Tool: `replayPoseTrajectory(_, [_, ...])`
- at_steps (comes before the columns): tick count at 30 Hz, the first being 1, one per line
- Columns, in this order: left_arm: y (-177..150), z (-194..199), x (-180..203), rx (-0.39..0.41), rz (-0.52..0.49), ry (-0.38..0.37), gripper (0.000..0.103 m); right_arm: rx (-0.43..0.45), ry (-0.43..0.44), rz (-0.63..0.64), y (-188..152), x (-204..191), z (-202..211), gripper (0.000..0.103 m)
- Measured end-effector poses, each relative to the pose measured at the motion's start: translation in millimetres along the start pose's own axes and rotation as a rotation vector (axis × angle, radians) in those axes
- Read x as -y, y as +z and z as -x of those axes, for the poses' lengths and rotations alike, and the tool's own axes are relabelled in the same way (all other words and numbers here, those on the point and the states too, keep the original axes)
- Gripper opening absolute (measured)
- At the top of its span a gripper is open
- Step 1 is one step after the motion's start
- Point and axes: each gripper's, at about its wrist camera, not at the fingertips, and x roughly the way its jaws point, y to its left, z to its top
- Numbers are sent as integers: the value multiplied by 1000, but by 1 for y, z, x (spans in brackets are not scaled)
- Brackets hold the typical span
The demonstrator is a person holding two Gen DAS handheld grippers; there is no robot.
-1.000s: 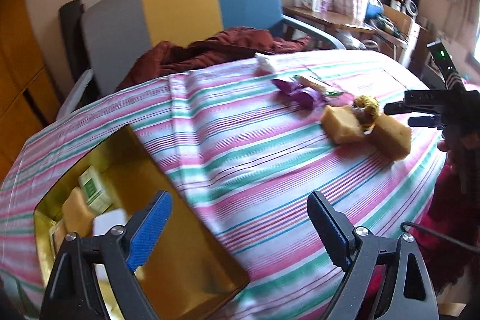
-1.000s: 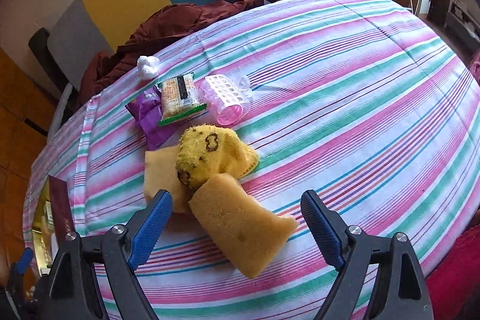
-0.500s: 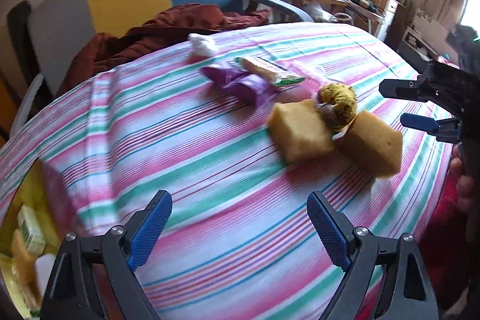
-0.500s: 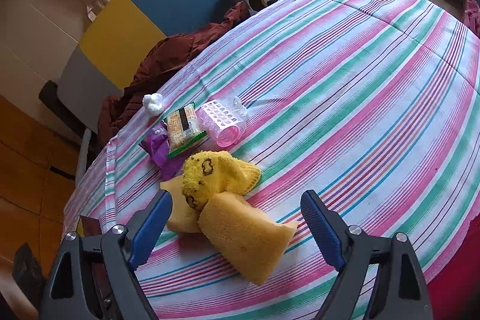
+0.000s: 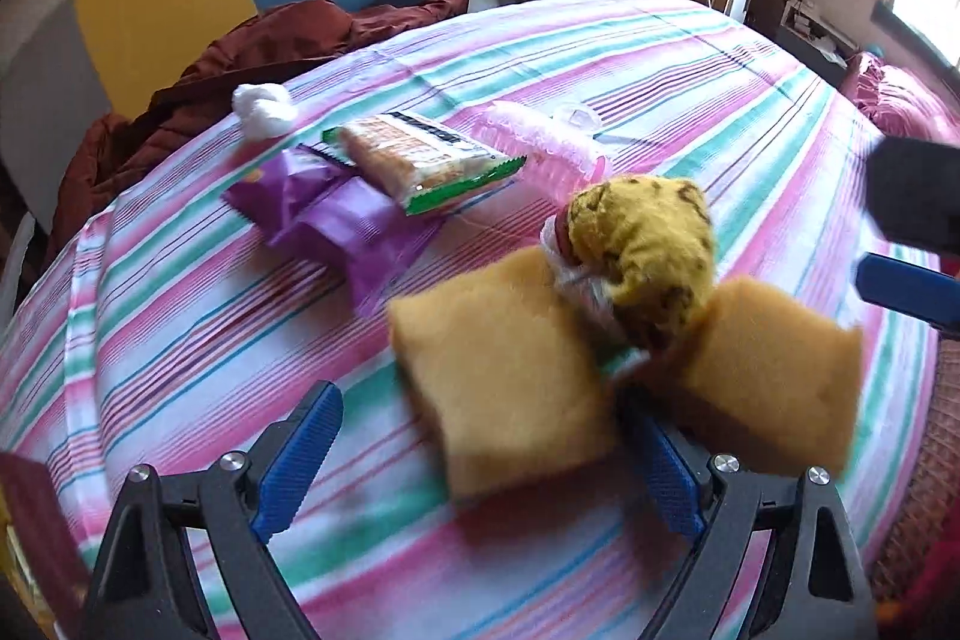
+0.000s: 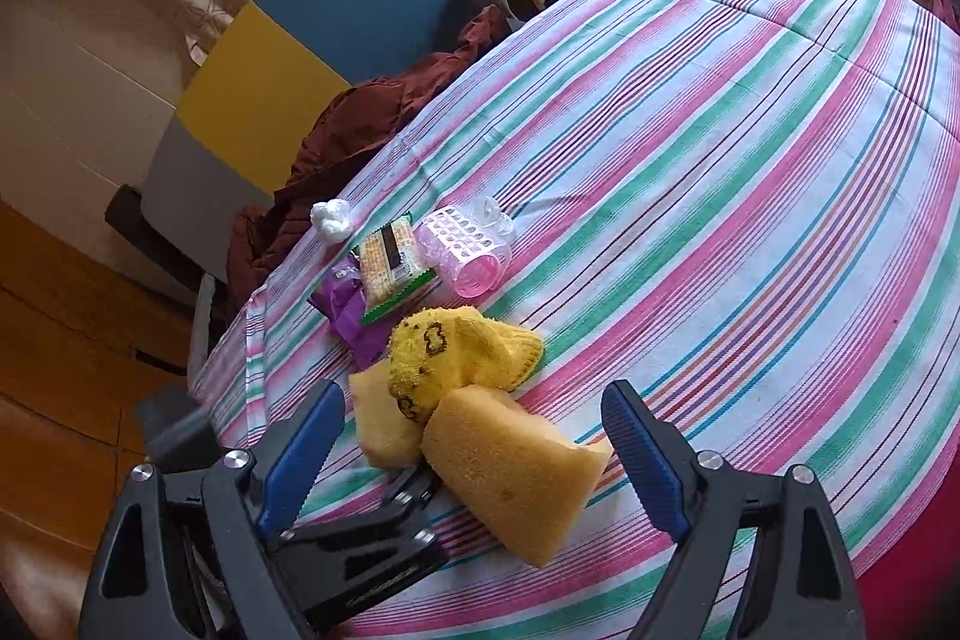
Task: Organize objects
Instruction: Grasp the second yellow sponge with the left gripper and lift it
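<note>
The left gripper tilts steeply down over the striped cloth tabletop; its jaws have just been closing but stand spread, the nearer yellow sponge block between them, contact unclear through blur. A second yellow sponge block lies at its 3 o'clock, a yellow knitted cloth ball at 1 o'clock touching both. The right gripper angles down, jaws spread and empty, above the second sponge. A purple snack packet lies at 11 o'clock.

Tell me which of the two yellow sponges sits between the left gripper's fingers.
The sponge on the purple-wrapper side, lying between the left gripper fingers. The other sponge lies beyond the yellow sock, outside those fingers.
</note>
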Motion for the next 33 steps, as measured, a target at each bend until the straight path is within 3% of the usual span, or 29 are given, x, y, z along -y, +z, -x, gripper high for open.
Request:
replayPoseTrajectory(1, [0,-4,-1,-4,0,-14,68,-1,-1,1,0,0,0,89])
replayPoseTrajectory(2, [-1,-7,-3,-15,13,-69,65,-2,-2,2,0,0,0,89])
replayPoseTrajectory(4, [-6,0,-7,15,32,-72,59,-4,1,6,0,-1,0,89])
replayPoseTrajectory(7, [-26,12,-24,28,87,-97,57,-8,-14,20,0,-3,-1,89])
replayPoseTrajectory(16, [-99,55,-53,61,143,-56,58,-60,-89,110,1,-20,-9,89])
replayPoseTrajectory(23, [-101,53,-54,83,149,-61,58,-42,-158,152,39,-49,-24,89])
replayPoseTrajectory(28, [-102,52,-57,97,156,-76,58,-69,-236,151,75,-50,-75,89])
replayPoseTrajectory(33, [-104,53,-58,106,159,-87,59,-127,-262,124,89,-38,-123,89])
